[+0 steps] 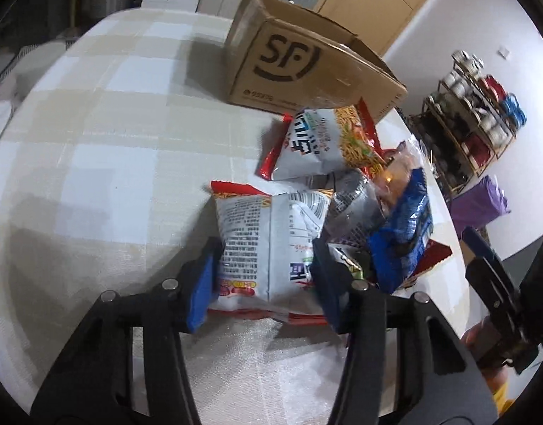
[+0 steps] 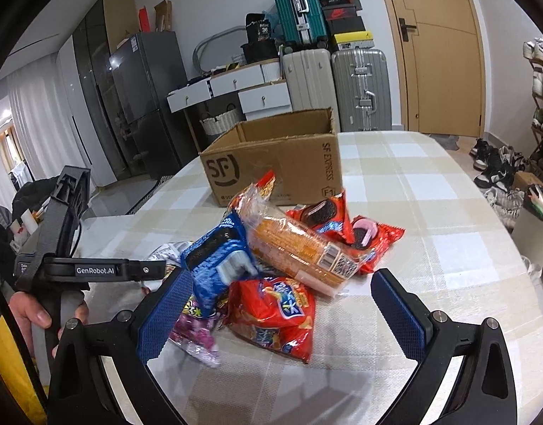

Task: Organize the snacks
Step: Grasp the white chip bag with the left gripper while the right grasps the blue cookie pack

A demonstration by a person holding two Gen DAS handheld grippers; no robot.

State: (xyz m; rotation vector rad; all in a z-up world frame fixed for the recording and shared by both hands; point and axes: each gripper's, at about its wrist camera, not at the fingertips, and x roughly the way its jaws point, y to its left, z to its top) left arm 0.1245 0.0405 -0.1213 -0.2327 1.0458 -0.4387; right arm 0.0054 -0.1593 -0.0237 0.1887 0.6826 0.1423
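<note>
A pile of snack packets lies on the checked tablecloth. My left gripper is shut on a white and red noodle snack bag, its blue pads pressing both sides. A second white noodle bag and a blue packet lie behind it. In the right wrist view, my right gripper is open above a red chip bag. An orange cracker pack, a blue packet, red cookie packs and a purple packet lie around it.
An open cardboard SF box stands on the table beyond the pile; it also shows in the right wrist view. A shoe rack stands by the wall. Suitcases, drawers and a fridge are behind the table.
</note>
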